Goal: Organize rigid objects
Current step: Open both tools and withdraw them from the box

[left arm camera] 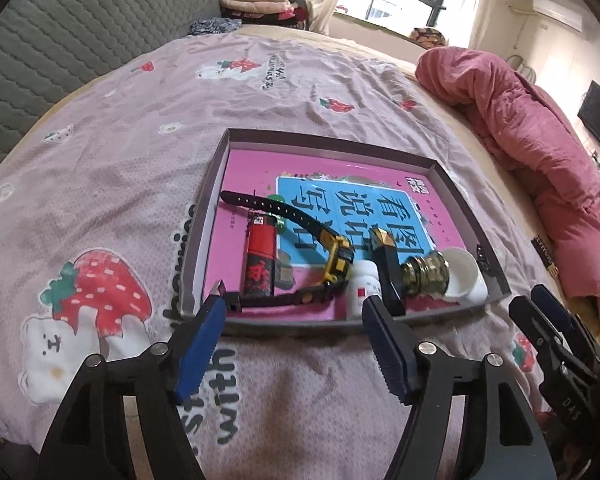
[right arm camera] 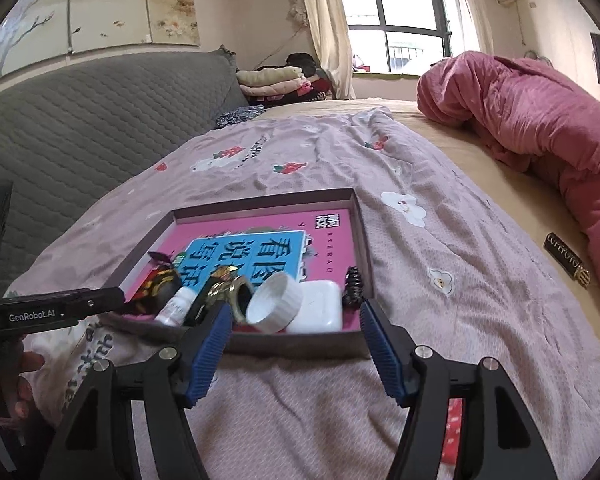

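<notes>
A shallow grey box lid [left arm camera: 208,216] [right arm camera: 362,236] lies on the bed and holds a pink book [left arm camera: 340,184] [right arm camera: 332,240]. On the book lie a red lighter [left arm camera: 259,260], a black and yellow watch [left arm camera: 334,256], a small white bottle [left arm camera: 364,286] [right arm camera: 176,306], a brass ornament [left arm camera: 424,272] [right arm camera: 236,288], a white cap [left arm camera: 464,272] [right arm camera: 276,300], a white earbud case [right arm camera: 320,308] and a black clip [right arm camera: 353,286]. My left gripper [left arm camera: 292,344] is open and empty just before the box's near edge. My right gripper [right arm camera: 294,348] is open and empty at the near right corner.
The bed has a pink strawberry-print sheet [left arm camera: 140,184] [right arm camera: 440,280]. A rolled pink quilt [left arm camera: 540,152] [right arm camera: 540,128] lies along the right. A grey padded headboard [right arm camera: 80,120] stands at the left, folded clothes [right arm camera: 276,80] behind it. A small black tag [right arm camera: 566,260] lies at the right.
</notes>
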The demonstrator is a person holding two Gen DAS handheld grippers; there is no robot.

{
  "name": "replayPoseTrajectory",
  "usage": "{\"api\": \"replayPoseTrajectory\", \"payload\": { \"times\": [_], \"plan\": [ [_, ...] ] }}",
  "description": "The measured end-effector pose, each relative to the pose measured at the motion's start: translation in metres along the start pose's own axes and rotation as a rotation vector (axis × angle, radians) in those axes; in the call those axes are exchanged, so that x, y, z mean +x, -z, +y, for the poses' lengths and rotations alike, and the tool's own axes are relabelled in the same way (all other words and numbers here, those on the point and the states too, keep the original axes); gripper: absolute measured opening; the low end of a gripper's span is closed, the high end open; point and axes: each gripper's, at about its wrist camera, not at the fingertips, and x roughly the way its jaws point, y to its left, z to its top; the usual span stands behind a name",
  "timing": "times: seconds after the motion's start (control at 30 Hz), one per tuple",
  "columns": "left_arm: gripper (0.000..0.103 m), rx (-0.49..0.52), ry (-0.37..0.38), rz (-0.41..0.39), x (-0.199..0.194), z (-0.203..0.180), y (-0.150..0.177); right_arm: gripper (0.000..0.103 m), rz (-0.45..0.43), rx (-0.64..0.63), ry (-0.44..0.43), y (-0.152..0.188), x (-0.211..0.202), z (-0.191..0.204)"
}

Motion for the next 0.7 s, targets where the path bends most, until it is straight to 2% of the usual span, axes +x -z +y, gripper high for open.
{"api": "replayPoseTrajectory", "payload": {
  "times": [0.3,0.7],
  "plan": [
    [0.077,0.055,-0.014,0.01,-0.017,-0.014,0.026,0.066,0.004,-0.02,0.035,0.009,-0.024,0.012],
    [0.077,0.077,-0.063,-0.039,-0.051,-0.017,0.047,0.066,0.022,-0.02,0.041,0.018,-0.047,0.025]
  ]
}}
